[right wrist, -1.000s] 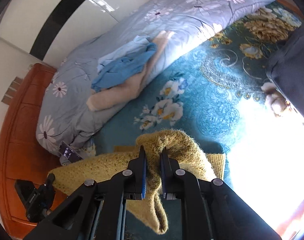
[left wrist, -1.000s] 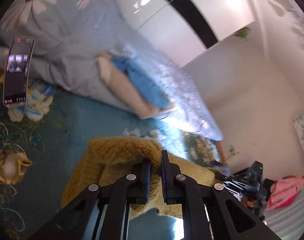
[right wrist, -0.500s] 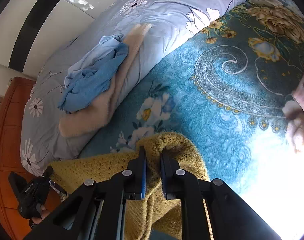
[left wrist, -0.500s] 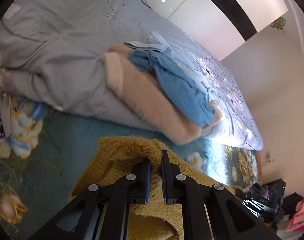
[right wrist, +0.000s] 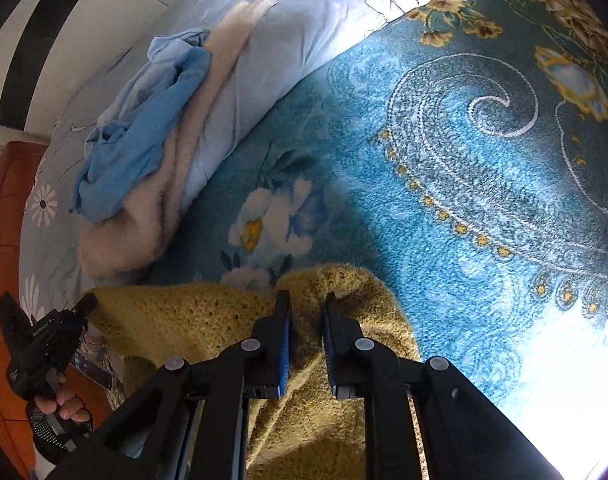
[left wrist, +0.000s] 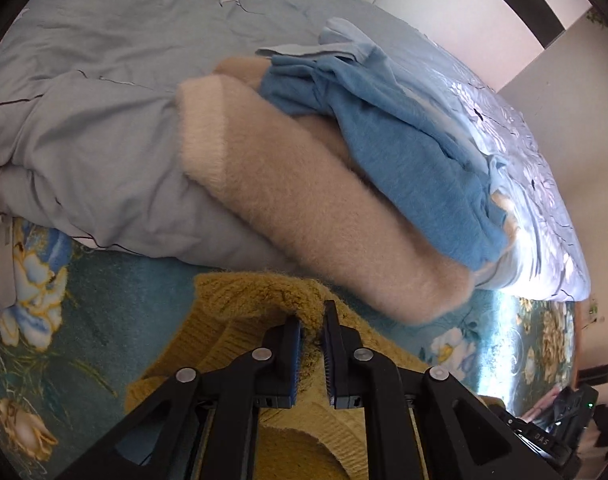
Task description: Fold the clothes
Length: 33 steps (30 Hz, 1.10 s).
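A mustard knitted sweater (left wrist: pixel 239 312) is being pinched by both left tongs (left wrist: pixel 312 332) and right tongs (right wrist: pixel 307 320), angled low over the teal floral blanket (right wrist: pixel 444 184).

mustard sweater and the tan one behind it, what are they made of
Mustard sweater: looks like chunky wool or acrylic knit, with ribbed rows and a fuzzy halo of fibres. Tan sweater: seems a softer brushed, mohair-like knit with dense fine nap and a paler cream band at one end.

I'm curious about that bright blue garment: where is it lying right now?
The blue garment lies crumpled on the beige fuzzy sweater, both on the grey floral duvet, beyond the mustard sweater.
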Motion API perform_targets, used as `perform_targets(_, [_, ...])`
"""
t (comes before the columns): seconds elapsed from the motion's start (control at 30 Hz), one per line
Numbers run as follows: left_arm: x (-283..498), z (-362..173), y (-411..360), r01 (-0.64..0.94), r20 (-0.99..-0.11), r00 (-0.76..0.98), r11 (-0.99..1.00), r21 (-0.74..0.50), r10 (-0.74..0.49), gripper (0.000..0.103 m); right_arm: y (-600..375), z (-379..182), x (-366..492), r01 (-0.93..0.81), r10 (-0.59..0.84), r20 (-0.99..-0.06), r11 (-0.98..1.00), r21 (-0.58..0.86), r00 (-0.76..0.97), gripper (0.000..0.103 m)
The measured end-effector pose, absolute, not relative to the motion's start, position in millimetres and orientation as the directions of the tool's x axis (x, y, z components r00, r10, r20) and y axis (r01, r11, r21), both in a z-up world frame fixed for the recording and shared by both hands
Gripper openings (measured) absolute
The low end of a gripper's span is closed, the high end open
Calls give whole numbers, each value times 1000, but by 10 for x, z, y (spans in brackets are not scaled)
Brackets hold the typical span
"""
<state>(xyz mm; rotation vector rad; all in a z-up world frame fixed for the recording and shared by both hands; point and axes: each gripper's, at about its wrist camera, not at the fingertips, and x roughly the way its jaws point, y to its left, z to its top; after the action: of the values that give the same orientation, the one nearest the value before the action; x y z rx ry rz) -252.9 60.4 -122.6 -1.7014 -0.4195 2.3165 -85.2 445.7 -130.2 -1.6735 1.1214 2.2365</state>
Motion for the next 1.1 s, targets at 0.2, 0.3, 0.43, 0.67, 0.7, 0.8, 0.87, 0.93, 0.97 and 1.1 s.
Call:
perform_targets(0.2, [-2372, -1099, 414, -40, -864, -259, -899, -436, 431, 42, 4468, -975, -706, -455, -283, -859, -753, 475, -427, 33])
perform_targets(0.3, [-2186, -951, 132, -50, -832, -279, -872, -486, 480, 54, 4482, -762, -528, -425, -274, -839, -763, 488, -470, 34])
perform_targets(0.43, [-1782, -914, -328, -67, -828, -317, -882, -467, 463, 64, 4460, -798, -13, -427, -249, -849, -777, 463, -467, 45])
perform_targets(0.67, [-1164, -1583, -964, 15, -905, -218, -926, -377, 364, 65, 4369, -1355, 767, -530, -314, -876, -704, 473, -365, 45])
perform_targets(0.7, [-1123, -1654, -1009, 42, -903, -214, -920, -389, 372, 65, 4352, -1386, 796, -537, -326, -870, -689, 487, -370, 45])
perform_targets(0.8, [-1024, -1849, -1105, 111, -893, -200, -896, -430, 404, 65, 4295, -1438, 786, -546, -357, -851, -655, 522, -385, 45])
perform_targets(0.87, [-1023, -1922, -1055, 124, -880, -189, -878, -463, 437, 65, 4235, -1480, 734, -547, -368, -852, -655, 521, -372, 45])
perform_targets(0.93, [-1047, -1938, -961, 99, -878, -188, -881, -463, 440, 65, 4178, -1490, 692, -541, -383, -843, -648, 536, -377, 45])
perform_targets(0.97, [-1063, -1938, -912, 84, -876, -189, -882, -464, 443, 65, 4149, -1492, 671, -538, -389, -839, -645, 542, -379, 45])
perform_targets(1.1, [-1129, -1945, -777, 66, -882, -163, -887, -457, 442, 65, 4057, -1423, 605, -517, -385, -835, -659, 547, -393, 46])
